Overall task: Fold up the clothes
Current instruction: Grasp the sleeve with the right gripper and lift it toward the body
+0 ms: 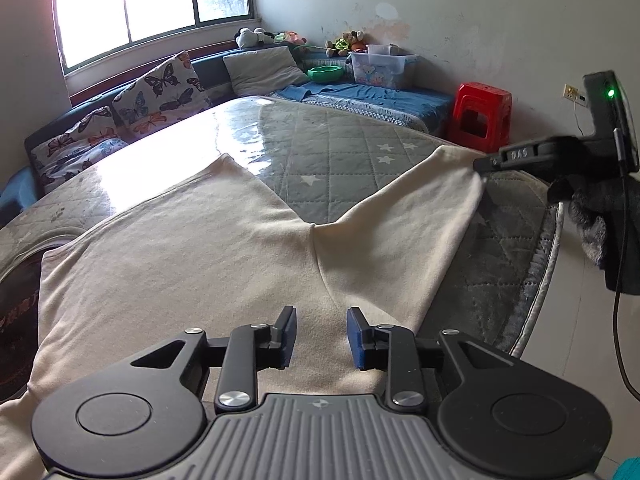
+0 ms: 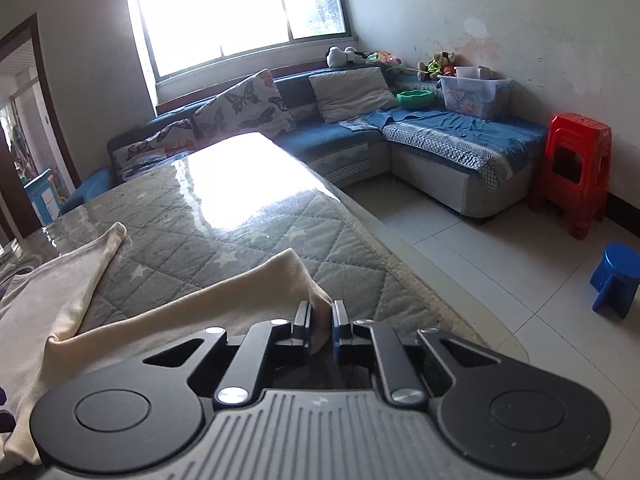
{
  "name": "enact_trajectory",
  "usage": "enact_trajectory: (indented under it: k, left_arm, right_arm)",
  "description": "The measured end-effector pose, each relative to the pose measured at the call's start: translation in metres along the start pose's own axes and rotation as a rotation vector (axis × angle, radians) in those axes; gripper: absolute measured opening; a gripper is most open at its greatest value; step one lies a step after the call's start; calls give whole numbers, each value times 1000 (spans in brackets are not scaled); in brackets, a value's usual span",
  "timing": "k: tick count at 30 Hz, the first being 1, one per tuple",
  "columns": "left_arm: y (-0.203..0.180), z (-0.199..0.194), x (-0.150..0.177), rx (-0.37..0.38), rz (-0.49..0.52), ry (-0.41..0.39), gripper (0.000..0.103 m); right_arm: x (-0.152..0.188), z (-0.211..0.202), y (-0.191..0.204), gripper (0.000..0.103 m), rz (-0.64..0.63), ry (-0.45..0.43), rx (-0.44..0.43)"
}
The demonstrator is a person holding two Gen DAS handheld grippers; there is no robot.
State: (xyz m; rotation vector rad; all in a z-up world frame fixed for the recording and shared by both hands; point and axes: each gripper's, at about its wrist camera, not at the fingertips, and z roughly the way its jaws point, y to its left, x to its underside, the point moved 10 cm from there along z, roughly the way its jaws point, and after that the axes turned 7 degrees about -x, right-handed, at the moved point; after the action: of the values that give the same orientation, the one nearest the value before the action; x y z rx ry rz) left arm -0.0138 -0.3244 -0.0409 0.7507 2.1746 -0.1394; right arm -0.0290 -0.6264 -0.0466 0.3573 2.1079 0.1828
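On the table, left claw (image 1: pixel 322 336) spread over cream garment (image 1: pixel 180 248) — right claw (image 2: pixel 320 326) pinches its corner.

A home living room. At 12 o'clock a big window (image 2: pixel 240 12) lights a blue corner sofa (image 2: pixel 340 136) with butterfly cushions (image 2: pixel 244 106). Soft toys (image 2: pixel 438 65) and a plastic tub (image 2: pixel 476 94) sit on the sofa at 1 o'clock. At 3 o'clock red stools (image 2: pixel 574 172) are stacked against a stained wall (image 2: pixel 500 12), with a blue stool (image 2: pixel 616 280) on the tiled floor (image 2: pixel 460 256). A quilted cloth covers the desk (image 2: pixel 256 216).
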Motion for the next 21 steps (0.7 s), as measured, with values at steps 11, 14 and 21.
enact_trajectory:
  k: [11, 14, 21]
  left_arm:
    - [-9, 3, 2, 15, 27, -11, 33]
    - [-4, -2, -1, 23, 9, -29, 34]
    - [33, -21, -2, -18, -67, -66, 37]
  right_arm:
    - [-14, -12, 1, 7, 12, -23, -15]
    - [-24, -22, 8, 7, 10, -44, -32]
    - [-65, -55, 64, 7, -94, -84, -116]
